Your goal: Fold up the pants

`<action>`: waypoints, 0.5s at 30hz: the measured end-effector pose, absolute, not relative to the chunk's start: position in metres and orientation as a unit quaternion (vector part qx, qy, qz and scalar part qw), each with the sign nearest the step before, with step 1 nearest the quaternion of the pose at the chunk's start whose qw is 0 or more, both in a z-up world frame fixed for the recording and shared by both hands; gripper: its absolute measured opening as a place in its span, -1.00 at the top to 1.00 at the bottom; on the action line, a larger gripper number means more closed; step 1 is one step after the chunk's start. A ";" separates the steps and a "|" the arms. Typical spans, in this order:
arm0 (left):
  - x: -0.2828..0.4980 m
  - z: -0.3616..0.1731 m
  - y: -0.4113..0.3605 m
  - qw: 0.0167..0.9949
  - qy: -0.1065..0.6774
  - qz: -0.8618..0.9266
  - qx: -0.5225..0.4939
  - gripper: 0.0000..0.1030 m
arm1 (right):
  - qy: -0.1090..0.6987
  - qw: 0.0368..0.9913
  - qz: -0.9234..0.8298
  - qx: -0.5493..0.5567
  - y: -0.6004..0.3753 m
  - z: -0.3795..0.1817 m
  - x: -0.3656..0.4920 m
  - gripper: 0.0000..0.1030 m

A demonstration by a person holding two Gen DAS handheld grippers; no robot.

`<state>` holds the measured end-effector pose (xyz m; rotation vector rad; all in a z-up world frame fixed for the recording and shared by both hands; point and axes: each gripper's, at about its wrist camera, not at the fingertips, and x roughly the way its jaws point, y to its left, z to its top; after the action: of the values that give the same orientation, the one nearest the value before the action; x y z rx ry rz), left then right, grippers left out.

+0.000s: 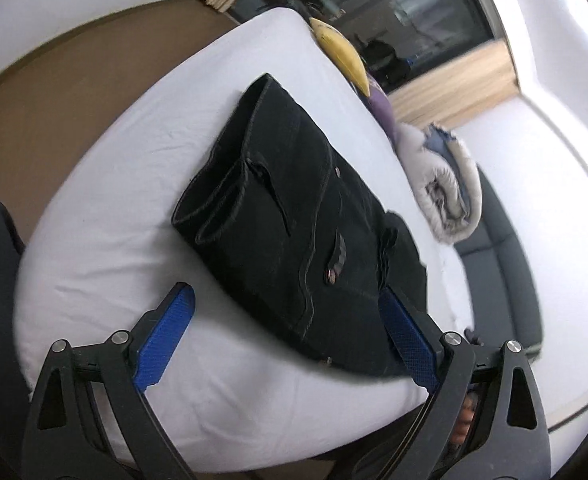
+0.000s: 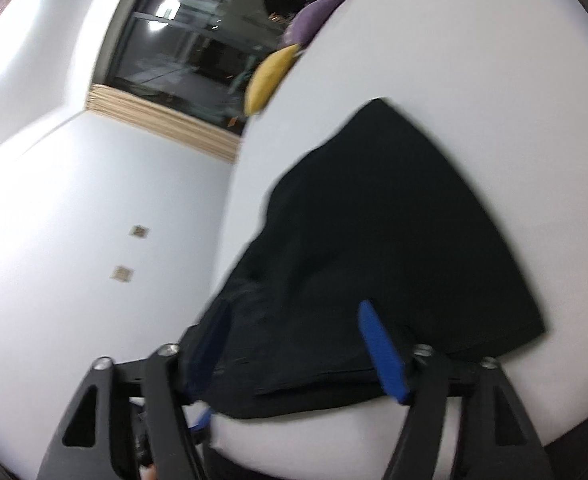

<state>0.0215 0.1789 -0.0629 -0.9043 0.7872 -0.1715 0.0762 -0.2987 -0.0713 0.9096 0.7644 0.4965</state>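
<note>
the left gripper stands wide with nothing between its blue pads; one pad overlaps the near edge of the pants. the right gripper is partly spread over the same cloth, not pinching it. the black pants lie folded on the white bed. beyond them sit a rolled blanket and a yellow pillow.

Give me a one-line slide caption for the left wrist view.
Open left gripper hovers over folded black pants lying on a white-sheeted bed.
</note>
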 end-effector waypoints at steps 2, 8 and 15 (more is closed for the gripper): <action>0.030 -0.066 0.183 0.818 0.357 -0.080 -0.443 -0.81 | 0.360 0.797 0.246 0.419 -0.289 -0.064 0.082 0.08; 0.064 -0.066 0.177 0.817 0.354 -0.064 -0.450 -0.12 | 0.384 0.794 0.309 0.356 -0.232 -0.030 0.108 0.29; 0.086 -0.058 0.169 0.839 0.369 -0.064 -0.395 0.65 | 0.491 0.778 0.321 0.225 -0.140 -0.028 0.164 0.39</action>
<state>0.0864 0.1690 -0.0584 -0.8361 0.7797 -0.1351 0.1642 -0.1399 -0.0277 0.4867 1.0615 0.6949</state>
